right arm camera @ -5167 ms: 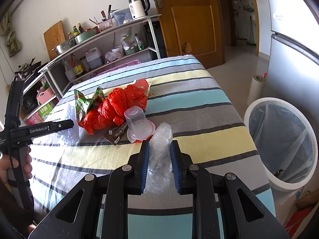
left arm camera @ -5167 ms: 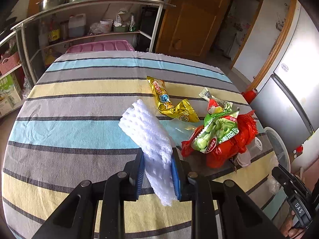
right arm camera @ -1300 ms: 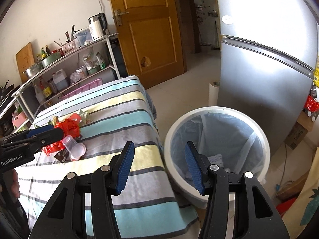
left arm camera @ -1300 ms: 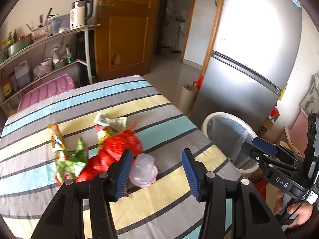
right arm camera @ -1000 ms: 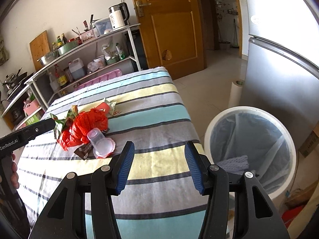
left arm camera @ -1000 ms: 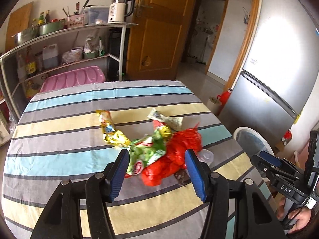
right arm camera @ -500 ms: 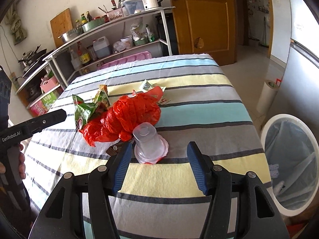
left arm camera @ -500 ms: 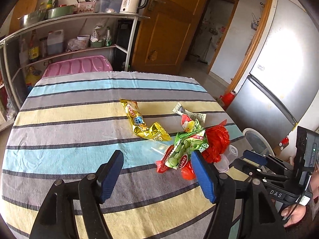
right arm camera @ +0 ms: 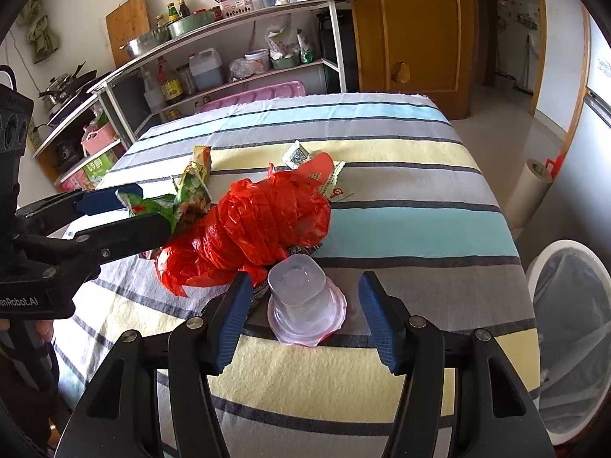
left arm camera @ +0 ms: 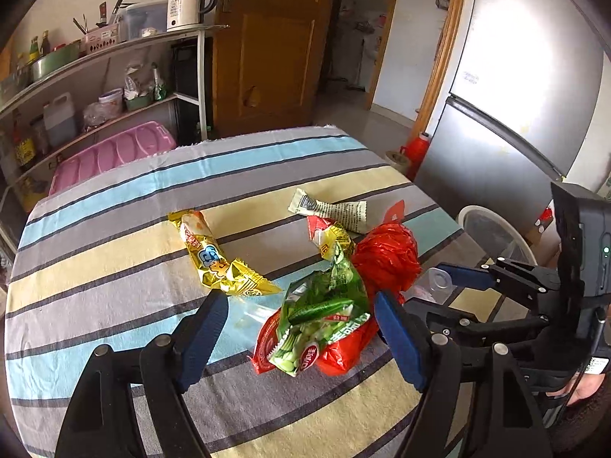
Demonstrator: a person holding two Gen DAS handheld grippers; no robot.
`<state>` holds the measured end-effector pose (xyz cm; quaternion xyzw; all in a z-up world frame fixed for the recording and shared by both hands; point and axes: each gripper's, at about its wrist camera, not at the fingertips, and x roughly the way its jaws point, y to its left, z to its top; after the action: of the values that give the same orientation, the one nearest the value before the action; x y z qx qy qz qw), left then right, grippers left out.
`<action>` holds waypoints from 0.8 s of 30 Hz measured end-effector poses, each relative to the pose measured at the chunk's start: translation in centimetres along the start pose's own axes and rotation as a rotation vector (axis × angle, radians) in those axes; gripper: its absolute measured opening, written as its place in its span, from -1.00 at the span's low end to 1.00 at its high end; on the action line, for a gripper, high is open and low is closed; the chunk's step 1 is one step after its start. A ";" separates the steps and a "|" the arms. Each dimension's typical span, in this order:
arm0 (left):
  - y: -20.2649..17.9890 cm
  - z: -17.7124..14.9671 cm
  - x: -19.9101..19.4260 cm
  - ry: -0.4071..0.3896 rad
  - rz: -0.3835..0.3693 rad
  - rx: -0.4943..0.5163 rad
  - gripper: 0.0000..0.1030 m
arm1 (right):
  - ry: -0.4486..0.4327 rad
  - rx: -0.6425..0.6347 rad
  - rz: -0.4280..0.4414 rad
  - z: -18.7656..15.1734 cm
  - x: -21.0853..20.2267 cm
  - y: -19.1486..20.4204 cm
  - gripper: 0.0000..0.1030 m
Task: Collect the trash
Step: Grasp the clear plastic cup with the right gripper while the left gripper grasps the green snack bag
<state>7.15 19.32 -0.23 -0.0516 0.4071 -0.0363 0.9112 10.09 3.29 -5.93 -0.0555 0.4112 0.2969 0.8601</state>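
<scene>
A pile of trash lies on the striped tablecloth (left arm camera: 114,252). My left gripper (left arm camera: 301,337) is open, its jaws on either side of a green snack bag (left arm camera: 320,328) that rests on a red plastic bag (left arm camera: 385,255). A yellow wrapper (left arm camera: 214,259) and a white wrapper (left arm camera: 332,210) lie farther back. My right gripper (right arm camera: 305,316) is open, its jaws on either side of an upturned clear plastic cup (right arm camera: 305,297). The red plastic bag (right arm camera: 259,225) sits just behind the cup. The left gripper also shows at the left of the right wrist view (right arm camera: 126,210).
A white trash bin (right arm camera: 569,316) with a clear liner stands on the floor off the table's right edge; it also shows in the left wrist view (left arm camera: 492,236). A metal shelf (right arm camera: 236,38) with kitchenware, a wooden door and a silver fridge (left arm camera: 515,87) stand behind.
Both grippers held trash earlier, swung to the bin and came back open. Since half a second ago both have moved closer to the pile, now bracketing the green bag and the cup.
</scene>
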 end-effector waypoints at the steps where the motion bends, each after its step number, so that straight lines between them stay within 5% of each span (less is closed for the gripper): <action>1: -0.2 0.0 0.2 0.003 0.004 0.007 0.52 | -0.001 -0.006 0.002 0.0 0.1 0.0 0.14; 7: -0.1 -0.6 0.7 0.009 0.002 -0.010 0.27 | 0.002 0.005 -0.001 0.0 0.2 -0.2 0.13; 16: -0.1 -0.8 0.3 -0.003 -0.004 -0.003 0.00 | -0.011 0.001 0.000 -0.3 -0.1 0.1 -0.34; 24: -0.4 -0.9 -0.1 -0.019 0.002 0.010 -0.12 | -0.036 0.006 -0.005 -0.4 -0.6 0.1 -0.35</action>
<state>6.42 18.91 -0.73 -0.0470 0.3985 -0.0371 0.9152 9.45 2.92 -5.70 -0.0487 0.3964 0.2947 0.8682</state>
